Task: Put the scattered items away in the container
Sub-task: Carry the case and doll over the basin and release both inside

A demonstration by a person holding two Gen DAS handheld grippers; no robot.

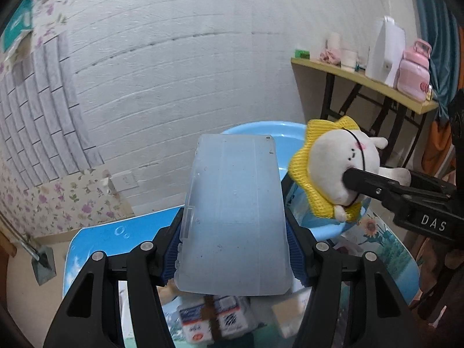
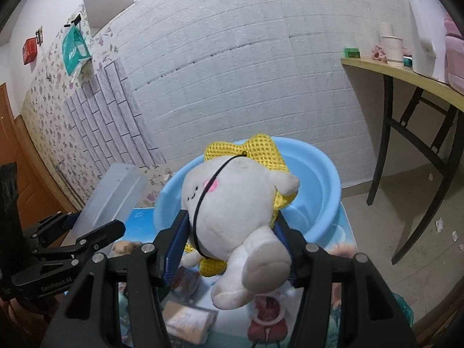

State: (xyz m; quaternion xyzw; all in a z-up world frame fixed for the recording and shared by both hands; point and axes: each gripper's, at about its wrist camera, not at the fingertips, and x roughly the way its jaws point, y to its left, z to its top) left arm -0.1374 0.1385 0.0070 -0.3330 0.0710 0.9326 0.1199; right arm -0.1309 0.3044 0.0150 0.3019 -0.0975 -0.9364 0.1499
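Observation:
My left gripper (image 1: 233,232) is shut on a flat translucent plastic box (image 1: 232,203), which its blue pads clamp by the long sides and hold up in the air. Beyond the box sits a light blue basin (image 1: 261,129) on the small table. To the right, my right gripper (image 1: 377,175) is shut on a white plush toy (image 1: 333,159) with a yellow mesh collar, raised just in front of the basin. In the right wrist view the plush toy (image 2: 232,191) hangs between the right gripper (image 2: 230,220) pads before the basin (image 2: 319,174). The left gripper (image 2: 91,223) with the box (image 2: 116,191) is at the left.
A small table with a blue printed cover (image 1: 95,237) holds loose items under the grippers: a wrapped packet (image 2: 188,322), a red-brown item (image 2: 266,313), a small brown toy (image 2: 124,246). A yellow-topped side table (image 2: 406,72) with cups and a jug stands at the right by the white brick wall.

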